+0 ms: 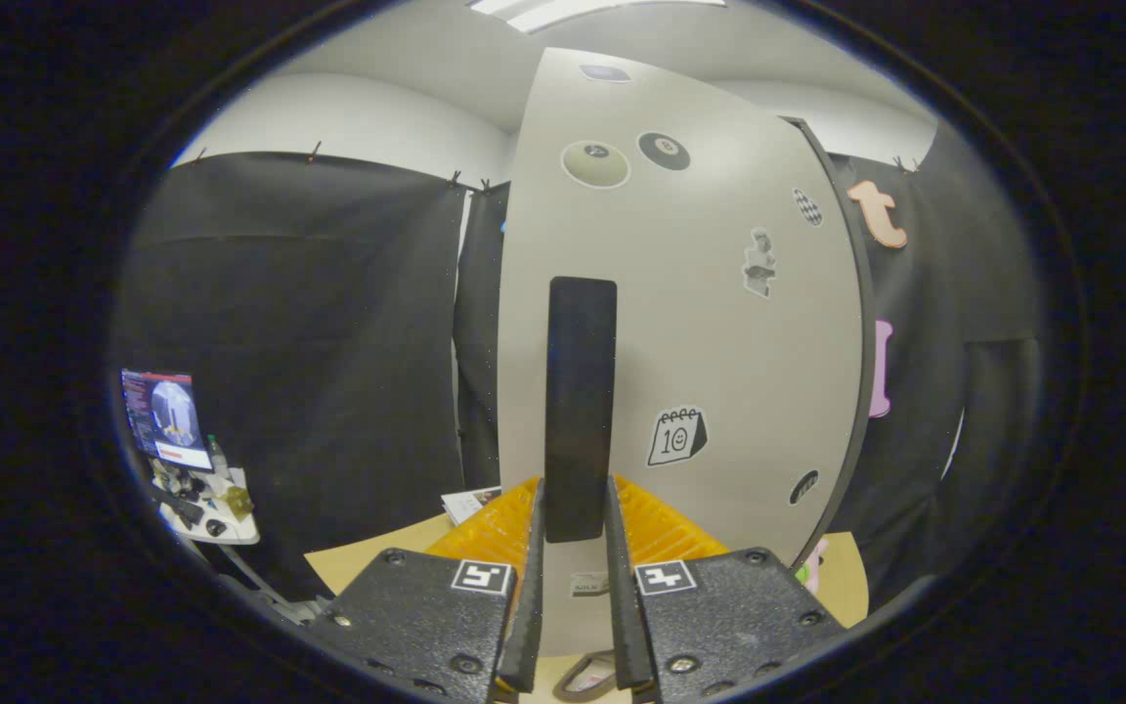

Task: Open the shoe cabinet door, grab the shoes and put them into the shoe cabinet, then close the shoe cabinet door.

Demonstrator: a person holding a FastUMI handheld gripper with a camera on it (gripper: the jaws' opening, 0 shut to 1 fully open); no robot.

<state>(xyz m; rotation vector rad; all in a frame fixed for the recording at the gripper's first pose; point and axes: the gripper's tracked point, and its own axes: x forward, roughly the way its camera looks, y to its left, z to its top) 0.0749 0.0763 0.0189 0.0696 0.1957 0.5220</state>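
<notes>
Your gripper [578, 508] has its two fingers clamped on the lower end of the tall black handle [581, 406] of the shoe cabinet door [719, 323], one finger pressing each side of the bar, with the pale, sticker-dotted panel standing upright just beyond the tips. The step in hand looks to be swinging this door, though whether you are opening or closing it cannot be told from this angle alone (no shoes are to be seen here). Keep the squeeze even on both sides of the bar and let your wrist follow the door's arc rather than dragging it straight, since a straight pull on a hinged panel would likely twist the handle out of the fingers. The dark strip down the door's right edge [842, 323] reads as either the hinge side or the panel's thickness; judge it before you commit to a direction. To the left of the door there is open room in front of the black cloth wall [299, 323], with only a small screen [167, 416] and a cluttered white stand [211, 504] well off to that side. Low down, an orange ribbed mat [499, 533] lies just beside the fingers on the tan floor board [377, 562], close under the door's bottom edge, so watch that the panel sweeps clear of it.
</notes>
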